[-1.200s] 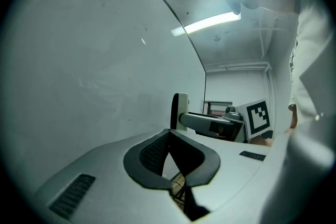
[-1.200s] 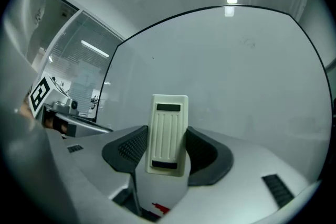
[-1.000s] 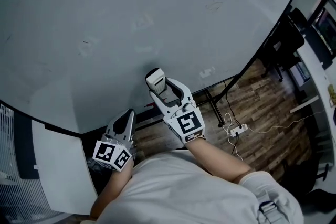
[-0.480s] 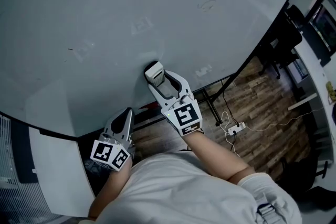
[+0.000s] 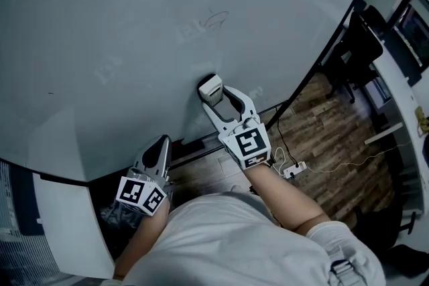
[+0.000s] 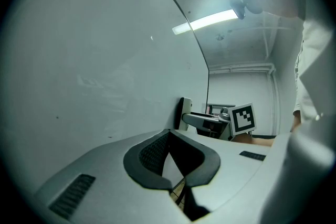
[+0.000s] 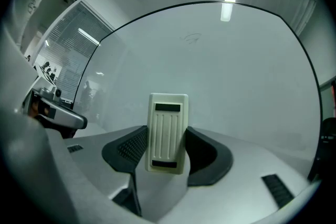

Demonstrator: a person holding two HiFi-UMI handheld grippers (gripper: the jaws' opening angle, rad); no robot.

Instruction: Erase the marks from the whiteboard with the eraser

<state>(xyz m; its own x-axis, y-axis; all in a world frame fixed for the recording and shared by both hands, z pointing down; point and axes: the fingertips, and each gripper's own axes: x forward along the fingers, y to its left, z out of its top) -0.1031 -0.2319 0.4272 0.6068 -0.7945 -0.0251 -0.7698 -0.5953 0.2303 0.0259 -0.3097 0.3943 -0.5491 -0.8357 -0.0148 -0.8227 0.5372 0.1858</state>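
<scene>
The big whiteboard [image 5: 134, 23] fills most of the head view. A thin dark scribble [image 5: 216, 19] sits on it, with faint smudges to its left. My right gripper [image 5: 213, 94] is shut on the cream eraser [image 5: 210, 86], whose face lies against the board a little below the scribble. In the right gripper view the ribbed eraser [image 7: 167, 131] stands upright between the pads, and the scribble [image 7: 190, 38] is above it. My left gripper [image 5: 161, 148] is shut on nothing, low by the board's bottom edge. From the left gripper view [image 6: 169, 157] the eraser [image 6: 186, 113] shows edge-on against the board.
Under the board lie a wooden floor, the stand's dark legs [image 5: 271, 134] and a white power strip [image 5: 295, 168] with its cable. A black chair [image 5: 362, 43] stands at the right. A white panel [image 5: 67, 211] is at the lower left.
My right gripper has slid the eraser rightward along the board, closer under the scribble. The left gripper has stayed low and shut.
</scene>
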